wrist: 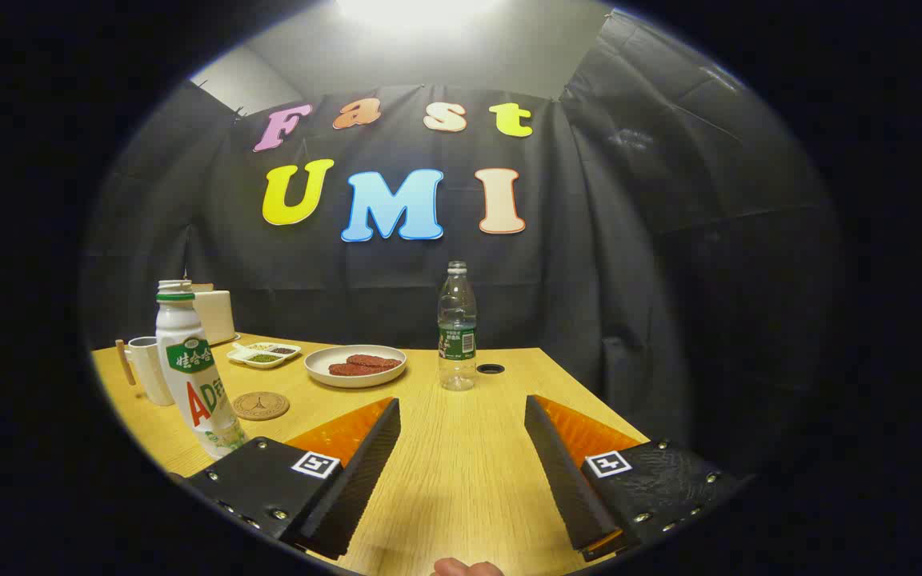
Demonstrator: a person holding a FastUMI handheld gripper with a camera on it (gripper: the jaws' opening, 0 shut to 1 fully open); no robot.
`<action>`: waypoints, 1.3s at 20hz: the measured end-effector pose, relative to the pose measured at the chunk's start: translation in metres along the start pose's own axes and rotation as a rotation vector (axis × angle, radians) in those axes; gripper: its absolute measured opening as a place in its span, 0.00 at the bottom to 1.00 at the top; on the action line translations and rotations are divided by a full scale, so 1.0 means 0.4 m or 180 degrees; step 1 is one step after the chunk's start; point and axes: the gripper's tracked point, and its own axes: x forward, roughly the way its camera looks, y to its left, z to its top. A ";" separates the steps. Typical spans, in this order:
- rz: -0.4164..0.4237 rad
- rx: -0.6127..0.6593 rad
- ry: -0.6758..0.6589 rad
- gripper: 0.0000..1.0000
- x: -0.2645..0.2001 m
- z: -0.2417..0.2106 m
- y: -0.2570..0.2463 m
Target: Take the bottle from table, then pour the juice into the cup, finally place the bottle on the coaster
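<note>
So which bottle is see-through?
The clear bottle standing beyond the open gripper, near the plate. The other bottle, by the cup, is white.

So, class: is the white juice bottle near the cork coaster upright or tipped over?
Upright. The white juice bottle stands on its base on the table, cap on top, beside the coaster. The gripper is open, holding nothing.

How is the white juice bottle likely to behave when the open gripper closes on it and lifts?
The juice bottle stands tall and narrow, so a sideways nudge could tip it. Its glossy label may be a little slippery against the fingers. No cap shows on its neck, so tilting early could spill. The gripper is open, with the bottle off to the left of the fingers.
</note>
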 end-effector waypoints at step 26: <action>0.0721 0.0255 0.0144 0.97 -0.199 0.034 0.489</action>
